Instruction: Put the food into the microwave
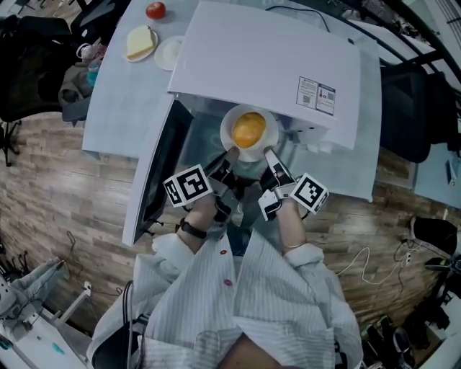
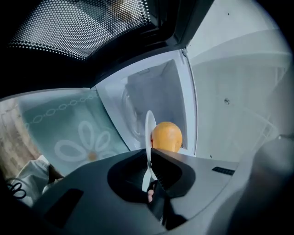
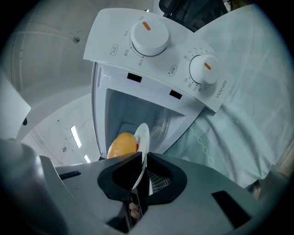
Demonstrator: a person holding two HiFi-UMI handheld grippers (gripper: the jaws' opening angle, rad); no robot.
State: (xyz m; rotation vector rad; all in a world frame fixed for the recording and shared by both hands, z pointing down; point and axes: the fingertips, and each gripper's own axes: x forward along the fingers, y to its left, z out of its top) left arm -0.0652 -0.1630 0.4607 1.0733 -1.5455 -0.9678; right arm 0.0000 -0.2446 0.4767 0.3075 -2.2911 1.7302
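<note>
Pinched nearly closed on the thin rim of a white round plate [image 1: 248, 153]: left tongs [image 1: 227, 160] on its lower-left edge, right tongs [image 1: 271, 157] on its lower-right edge, both equally near, neither free. Same grip seen edge-on in each gripper view, rim sandwiched between the pads. Seated mid-plate, a round orange-yellow piece of food [image 1: 248, 129], with no long axis to mind, only a level carry to keep it from rolling. Straight ahead of the tips, up-frame in the head view: the open cavity [image 2: 154, 96] of a white box-shaped microwave [image 1: 266, 65], plate already at its mouth and partly under the front edge of the top, apparently not yet set down inside. Hence, most likely, a push straight along the pointing line, then a lowering. Left of the left tongs, the dark-windowed door [image 1: 155, 176] swung wide toward the lower left, close by that arm but off the path. Beside the opening, a control panel with two white round knobs [image 3: 149, 36], at the top of the right gripper view; probably the tighter side, for the right tongs. Under the microwave, a pale green flower-printed cloth [image 2: 69, 133] over the worktop [image 1: 115, 108]. Far off at the upper left of the head view: a red round fruit [image 1: 155, 10], a saucer with a yellow slice [image 1: 140, 43], an empty white dish [image 1: 170, 52], all well apart and out of the way.
</note>
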